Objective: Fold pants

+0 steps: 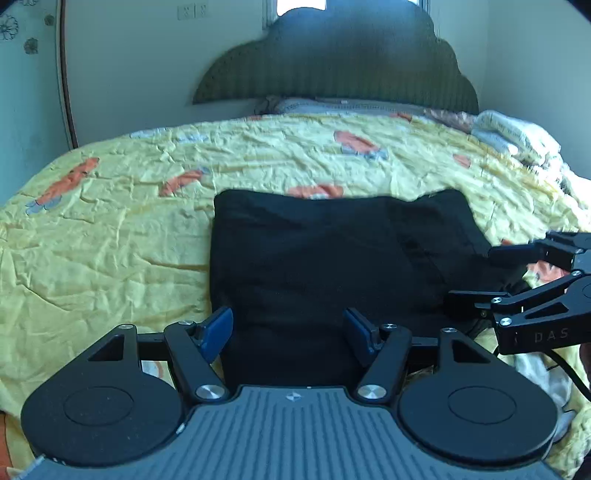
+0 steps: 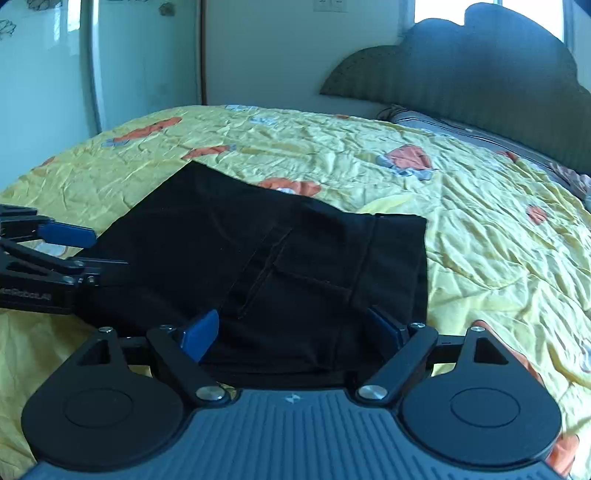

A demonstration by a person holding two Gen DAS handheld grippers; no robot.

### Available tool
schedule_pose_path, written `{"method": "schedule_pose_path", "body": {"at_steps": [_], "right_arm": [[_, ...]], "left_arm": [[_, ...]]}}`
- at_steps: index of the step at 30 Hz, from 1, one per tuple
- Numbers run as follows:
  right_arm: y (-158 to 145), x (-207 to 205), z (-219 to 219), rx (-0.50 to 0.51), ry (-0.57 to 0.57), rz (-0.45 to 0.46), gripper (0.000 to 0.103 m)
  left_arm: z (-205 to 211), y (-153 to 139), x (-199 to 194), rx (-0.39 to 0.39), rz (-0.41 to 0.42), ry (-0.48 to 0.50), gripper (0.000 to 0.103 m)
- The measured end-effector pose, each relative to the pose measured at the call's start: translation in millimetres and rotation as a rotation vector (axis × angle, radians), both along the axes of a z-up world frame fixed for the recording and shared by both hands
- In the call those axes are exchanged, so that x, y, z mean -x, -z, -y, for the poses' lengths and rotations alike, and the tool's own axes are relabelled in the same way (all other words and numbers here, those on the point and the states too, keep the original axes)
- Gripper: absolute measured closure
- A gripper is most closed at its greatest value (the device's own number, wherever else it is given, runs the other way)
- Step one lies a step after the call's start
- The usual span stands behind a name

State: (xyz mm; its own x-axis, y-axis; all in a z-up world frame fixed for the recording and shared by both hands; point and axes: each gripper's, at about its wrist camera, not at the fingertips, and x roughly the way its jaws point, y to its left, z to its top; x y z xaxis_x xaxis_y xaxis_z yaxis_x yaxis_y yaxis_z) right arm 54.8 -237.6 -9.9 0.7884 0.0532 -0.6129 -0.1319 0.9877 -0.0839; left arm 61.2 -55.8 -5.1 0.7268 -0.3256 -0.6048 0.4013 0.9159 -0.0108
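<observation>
Left wrist view: black pants [image 1: 332, 258] folded into a squarish block, lying flat on the bed [image 1: 110, 229] just ahead of the left tongs [image 1: 288, 332]. Far edge uneven, with one corner raised slightly at the right. Fabric dark and matte, few creases visible. Left tongs spread wide above the near edge of the pants, blue pads [image 1: 218, 332] apart, nothing held. Right tongs [image 1: 480, 277] reaching in from the right edge of the frame, jaws parted over the right side of the pants, clamping nothing.

Right wrist view: same pants [image 2: 277, 266] shown at an angle, with a stitched seam and a pocket line down the middle and a band-like strip along the right edge. Right tongs [image 2: 295, 332] wide open over the near edge; left tongs [image 2: 85, 251] entering from the left, one blue pad [image 2: 66, 234] in sight.

Bed covered by a wrinkled yellow sheet [image 2: 480, 229] printed with orange figures. Dark scalloped headboard [image 1: 343, 62] against a pale wall, pillows [image 1: 332, 105] at its foot, bright window behind. Wall sockets [image 1: 192, 12] up high. White panel with flower decals [image 1: 9, 26] at left.

Letters "DAS" readable on the right tongs' body [image 1: 550, 335]; lettering on the left tongs' body [image 2: 26, 294] too blurred to read.
</observation>
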Motion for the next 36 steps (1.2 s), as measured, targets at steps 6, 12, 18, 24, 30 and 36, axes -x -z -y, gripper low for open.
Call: {"method": "schedule_pose_path", "body": {"at_steps": [6, 12, 18, 24, 30, 36], "right_arm": [[-7, 7, -9, -0.061, -0.072, 0.012, 0.016], [-3, 18, -8, -0.035, -0.054, -0.004, 0.016], [-2, 18, 3, -0.076, -0.034, -0.012, 0.016], [-13, 27, 14, -0.083, -0.048, 0.035, 0.016], [-15, 10, 79, -0.309, 0.141, 0.026, 0.016], [-18, 17, 70, -0.302, 0.168, 0.094, 0.016]], "left_arm": [[0, 6, 1, -0.002, -0.057, 0.042, 0.032], [-9, -1, 18, 0.008, 0.001, 0.026, 0.033], [-15, 8, 5, 0.011, -0.1, 0.016, 0.029], [-26, -6, 3, 0.049, -0.063, 0.008, 0.028], [-43, -7, -43, 0.19, -0.215, -0.033, 0.028], [-24, -10, -37, 0.105, -0.143, -0.128, 0.028]]}}
